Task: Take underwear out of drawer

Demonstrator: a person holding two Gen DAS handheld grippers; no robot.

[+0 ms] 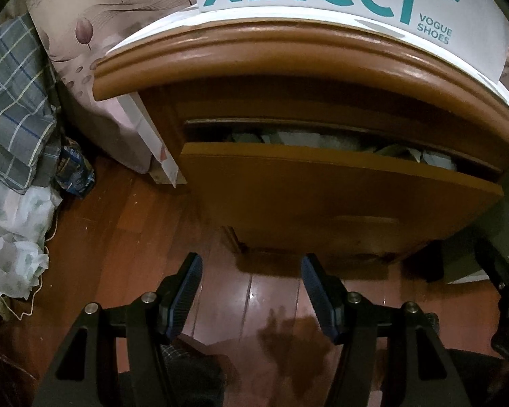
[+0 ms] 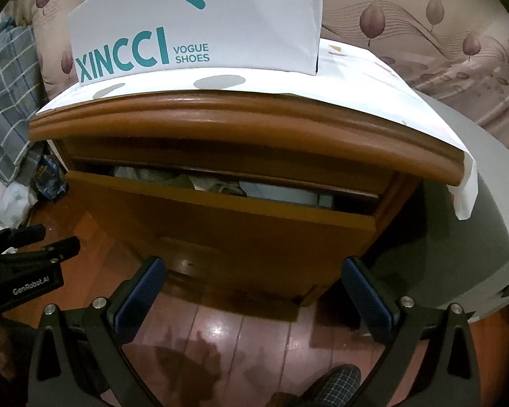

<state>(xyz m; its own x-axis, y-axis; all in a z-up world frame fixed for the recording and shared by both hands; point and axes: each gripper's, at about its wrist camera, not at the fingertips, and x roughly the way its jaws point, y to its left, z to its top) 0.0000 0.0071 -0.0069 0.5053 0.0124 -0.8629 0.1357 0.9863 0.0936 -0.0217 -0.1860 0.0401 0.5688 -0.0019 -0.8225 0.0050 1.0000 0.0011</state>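
Two empty grippers, left gripper (image 1: 251,291) and right gripper (image 2: 252,295), jaws spread, above glossy wooden floor (image 1: 146,224).

Quick headcount: mostly ones, plus two grippers

One wooden nightstand (image 2: 241,122), one drawer (image 2: 220,217) slightly open, one white shoe box (image 2: 200,27) at the back edge of the nightstand top. Two grippers: left gripper (image 1: 251,291), right gripper (image 2: 254,295). Crumpled fabric (image 2: 200,179) inside the drawer, can't count pieces.

Left tool (image 1: 251,293) and right tool (image 2: 252,296) hang tilted downward, jaws apart, holding nothing.
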